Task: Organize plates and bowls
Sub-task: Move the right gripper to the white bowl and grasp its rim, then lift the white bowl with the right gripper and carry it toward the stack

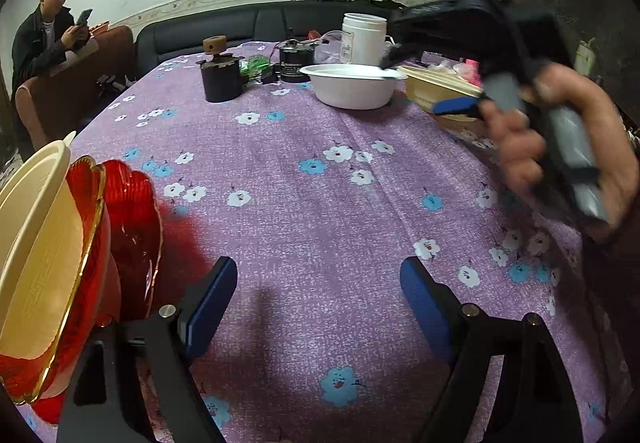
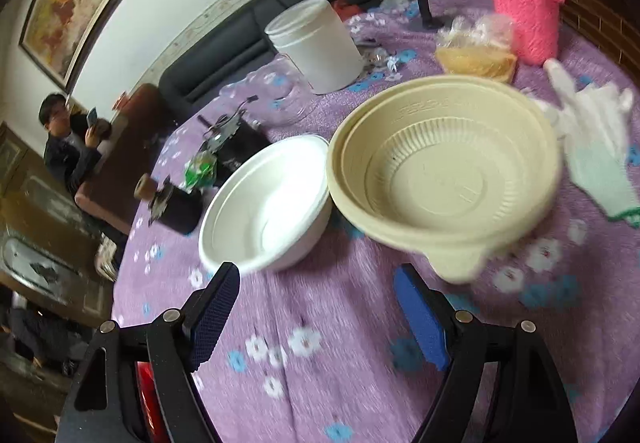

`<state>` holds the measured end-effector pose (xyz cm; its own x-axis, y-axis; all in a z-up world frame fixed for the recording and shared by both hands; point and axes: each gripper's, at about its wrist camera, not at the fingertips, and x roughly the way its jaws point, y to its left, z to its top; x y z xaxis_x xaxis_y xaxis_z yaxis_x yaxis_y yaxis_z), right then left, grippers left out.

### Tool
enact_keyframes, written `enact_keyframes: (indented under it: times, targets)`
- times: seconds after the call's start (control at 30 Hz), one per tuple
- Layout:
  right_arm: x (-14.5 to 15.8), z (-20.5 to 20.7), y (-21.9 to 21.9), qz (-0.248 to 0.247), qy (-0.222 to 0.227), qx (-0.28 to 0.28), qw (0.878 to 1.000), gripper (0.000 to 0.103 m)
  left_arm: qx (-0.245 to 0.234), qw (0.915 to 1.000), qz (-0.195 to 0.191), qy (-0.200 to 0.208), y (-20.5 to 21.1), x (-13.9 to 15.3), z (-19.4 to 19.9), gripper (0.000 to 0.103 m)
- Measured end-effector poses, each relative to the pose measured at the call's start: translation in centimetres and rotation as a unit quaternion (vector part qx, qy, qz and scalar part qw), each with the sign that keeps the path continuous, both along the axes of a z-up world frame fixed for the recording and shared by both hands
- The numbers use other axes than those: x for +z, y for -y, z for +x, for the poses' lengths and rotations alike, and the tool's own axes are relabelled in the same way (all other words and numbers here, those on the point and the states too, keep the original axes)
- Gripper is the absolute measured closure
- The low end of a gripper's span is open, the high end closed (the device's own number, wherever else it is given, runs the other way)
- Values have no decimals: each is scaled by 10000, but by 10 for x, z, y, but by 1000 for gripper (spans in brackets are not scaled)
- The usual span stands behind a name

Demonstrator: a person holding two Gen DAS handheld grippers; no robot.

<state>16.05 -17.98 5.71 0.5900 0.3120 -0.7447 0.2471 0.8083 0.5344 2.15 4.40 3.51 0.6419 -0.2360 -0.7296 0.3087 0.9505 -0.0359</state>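
In the right wrist view a white bowl [image 2: 264, 207] and a stack of beige bowls [image 2: 444, 167] stand side by side on the purple flowered tablecloth [image 2: 340, 343], just ahead of my open right gripper [image 2: 320, 315], which holds nothing. The left wrist view shows the same white bowl [image 1: 354, 85] and beige bowls [image 1: 432, 89] far across the table, with my right gripper [image 1: 416, 83], held by a hand [image 1: 560, 147], reaching over them. My left gripper [image 1: 316, 307] stands open and empty over bare cloth. A beige bowl [image 1: 36, 243] rests in a red gold-rimmed plate [image 1: 120, 227] at its left.
A white jar [image 2: 320, 43], a pink knitted cup [image 2: 524, 3], a bag of food [image 2: 476, 55], a white glove [image 2: 596, 155] and dark motor parts [image 2: 236, 143] stand behind the bowls. A person [image 1: 48, 39] sits by the sofa [image 1: 240, 27] with a phone.
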Motion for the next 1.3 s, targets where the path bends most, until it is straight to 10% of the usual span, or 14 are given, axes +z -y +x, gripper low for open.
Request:
enact_keyframes:
  times: [0.13,0.27,0.4,0.8,1.3]
  targets:
    - [-13,21,1,481,-113,-277,9984,26,-56,10000,9,3,3,0,0,20]
    - [-24,33,-3,579,-334,-337,9972,74,-58,10000,-3,15,3,0,0,20]
    - [-22,22,-8,584,-340,-133,9976,88,-123,9999,-40,71,5,1,-1,20]
    - [-8,-95,7,370,-477,538,9967,94,-359,9971,-183,652,6,19,-20,19]
    - [-22,-197,-3,796,-623,1486,9837,94,225,9983,-543,32,-29,31,-48,18]
